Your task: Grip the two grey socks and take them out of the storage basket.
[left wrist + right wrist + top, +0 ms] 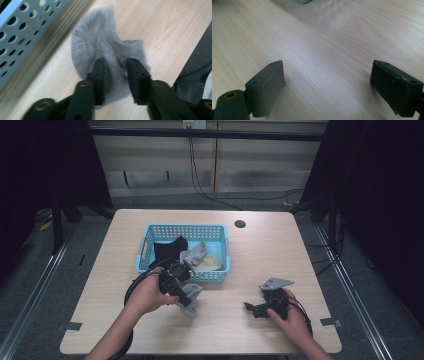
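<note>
The left gripper (113, 75) pinches a fold of a grey sock (100, 47) between its jaws, holding it just in front of the blue basket (219, 275), at about seven o'clock from the table's (260, 250) centre. In the high view the sock (191, 301) hangs or rests just below the gripper (186, 296), at the basket's near wall; I cannot tell whether it touches the wood. More clothes remain in the basket: a black piece (167, 251), another grey sock (194, 253) and something cream (210, 263).

The right gripper (248, 308) rests at about five o'clock on the table, its jaws spread wide with nothing between them (bare wood between the pads (265, 87) in its own view).

As I judge it, the step in hand is carrying one sock out of the basket to the open table. The next move would call for laying it flat at a free spot near six o'clock, then releasing; the right gripper may need to pin or straighten the crumpled fabric, since the grip bunches it.

No brand, label or readable writing shows on the sock, basket or grippers.
</note>
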`<control>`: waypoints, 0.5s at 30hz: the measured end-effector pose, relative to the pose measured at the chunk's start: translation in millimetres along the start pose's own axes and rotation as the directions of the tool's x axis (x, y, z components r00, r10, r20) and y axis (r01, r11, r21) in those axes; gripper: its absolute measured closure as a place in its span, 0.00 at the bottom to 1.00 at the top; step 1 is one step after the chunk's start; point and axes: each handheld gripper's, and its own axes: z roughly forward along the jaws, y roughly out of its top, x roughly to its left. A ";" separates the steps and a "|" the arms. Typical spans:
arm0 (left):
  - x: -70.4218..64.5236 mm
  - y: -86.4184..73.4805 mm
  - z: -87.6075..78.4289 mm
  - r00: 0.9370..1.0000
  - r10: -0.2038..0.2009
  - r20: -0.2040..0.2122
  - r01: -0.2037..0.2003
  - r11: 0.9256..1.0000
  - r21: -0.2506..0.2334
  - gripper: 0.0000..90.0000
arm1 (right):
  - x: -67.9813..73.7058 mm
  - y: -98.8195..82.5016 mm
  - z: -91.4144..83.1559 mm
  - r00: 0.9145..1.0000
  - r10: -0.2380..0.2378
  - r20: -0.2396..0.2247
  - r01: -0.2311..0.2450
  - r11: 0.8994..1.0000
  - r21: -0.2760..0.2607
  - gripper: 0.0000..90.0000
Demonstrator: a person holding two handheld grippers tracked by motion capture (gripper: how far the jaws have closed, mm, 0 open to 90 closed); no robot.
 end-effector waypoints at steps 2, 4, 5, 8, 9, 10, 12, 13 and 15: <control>-0.2 0.6 -4.6 1.000 -0.002 -0.006 0.002 1.000 -0.021 0.63 | -0.2 0.0 0.1 1.000 -0.002 -0.002 0.002 1.000 -0.001 0.13; 0.0 1.0 -6.4 1.000 -0.006 -0.004 0.006 1.000 -0.022 0.62 | 0.0 0.0 0.1 1.000 0.000 -0.001 0.000 1.000 0.000 0.13; 0.4 1.5 -8.2 1.000 -0.016 -0.002 0.016 1.000 -0.025 0.61 | -0.2 0.0 0.1 1.000 -0.002 -0.001 0.002 1.000 -0.001 0.13; 2.7 4.0 -13.9 0.999 -0.028 -0.015 0.028 0.999 -0.034 0.58 | 0.0 0.0 0.0 1.000 -0.001 -0.001 0.001 1.000 0.000 0.13; 3.8 5.3 -16.1 0.999 -0.030 -0.017 0.029 0.999 -0.036 0.57 | -0.2 0.0 0.1 1.000 -0.002 0.000 0.002 1.000 -0.001 0.13; 4.5 6.8 -18.1 0.999 -0.035 -0.021 0.034 0.998 -0.045 0.56 | 0.0 0.0 0.1 1.000 0.000 -0.001 0.000 1.000 -0.001 0.13; 6.2 10.2 -22.5 0.999 -0.042 -0.029 0.040 0.998 -0.053 0.55 | -0.1 0.0 0.0 1.000 0.000 0.000 0.000 1.000 0.000 0.13; 6.9 12.3 -24.6 0.998 -0.045 -0.031 0.043 0.998 -0.054 0.54 | -0.1 0.0 0.0 1.000 -0.002 0.000 0.002 1.000 -0.001 0.13; 9.1 16.7 -27.9 0.998 -0.049 -0.034 0.047 0.997 -0.056 0.52 | -0.1 0.0 0.1 1.000 -0.002 -0.001 0.002 1.000 0.000 0.13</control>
